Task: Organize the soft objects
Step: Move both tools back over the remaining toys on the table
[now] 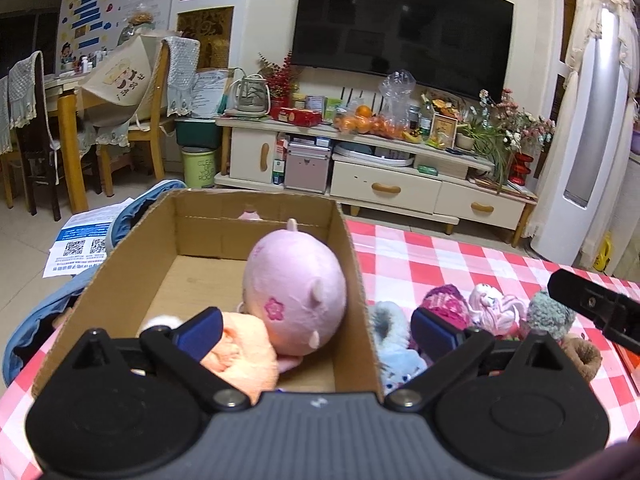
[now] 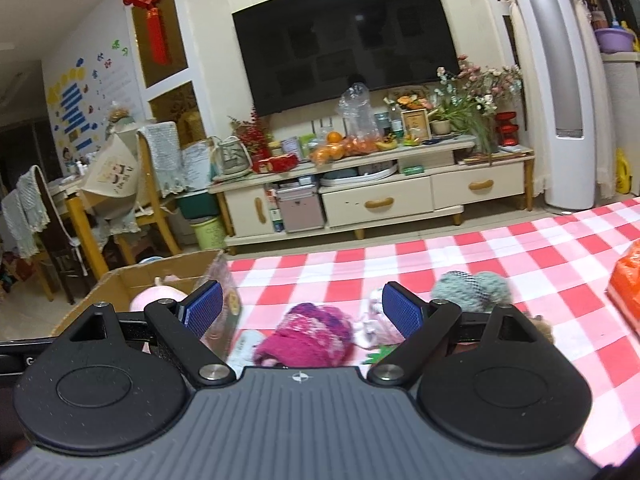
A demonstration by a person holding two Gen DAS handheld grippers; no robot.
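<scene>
An open cardboard box (image 1: 356,280) stands on the checked tablecloth (image 1: 440,256). In it lie a round pink plush (image 1: 296,296) and an orange plush (image 1: 244,356). My left gripper (image 1: 316,332) is open wide at the box's near end, its fingers apart from the pink plush. Right of the box lie a blue fluffy toy (image 1: 394,344), a magenta knit hat (image 1: 446,300), a pink-and-white plush (image 1: 496,306) and a grey-green pompom piece (image 1: 550,314). My right gripper (image 2: 303,312) is open, hovering over the magenta hat (image 2: 316,332) without touching it.
Blue fabric (image 1: 36,320) hangs off the table left of the box, above a printed sheet (image 1: 80,240). An orange packet (image 2: 628,284) sits at the table's right edge. A brown furry piece (image 1: 584,356) lies by the pompom. Beyond the table stands a TV cabinet (image 2: 376,196).
</scene>
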